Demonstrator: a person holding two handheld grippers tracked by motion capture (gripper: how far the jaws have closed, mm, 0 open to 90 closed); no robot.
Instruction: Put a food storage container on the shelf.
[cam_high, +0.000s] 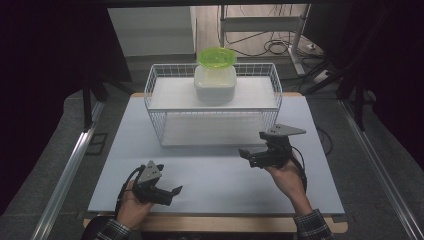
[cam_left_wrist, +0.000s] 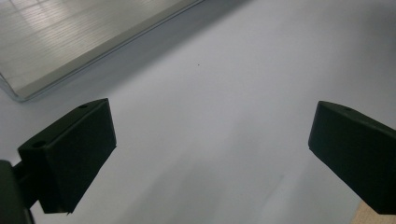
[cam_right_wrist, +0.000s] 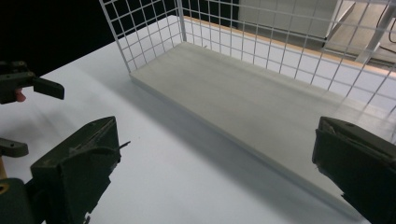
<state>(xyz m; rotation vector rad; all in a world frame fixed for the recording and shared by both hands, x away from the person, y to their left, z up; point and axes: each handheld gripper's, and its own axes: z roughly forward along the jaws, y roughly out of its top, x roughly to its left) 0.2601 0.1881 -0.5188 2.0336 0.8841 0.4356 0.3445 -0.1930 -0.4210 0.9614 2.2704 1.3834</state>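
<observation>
A white wire rack stands at the back of the table. On its upper shelf sits a white square tub with a translucent green lid resting on top, tilted. My left gripper is held low near the table's front left and is open, with only bare table between its jaws. My right gripper hovers in front of the rack's right half and is open, holding nothing. Its view looks along the rack's lower board, with the jaws wide apart around my right gripper's midpoint.
The white tabletop stretches between the hands and the rack. The rack's wire side and back wall enclose the lower board. The left gripper appears at the far left of the right gripper view. Cables and metal frames lie on the floor behind.
</observation>
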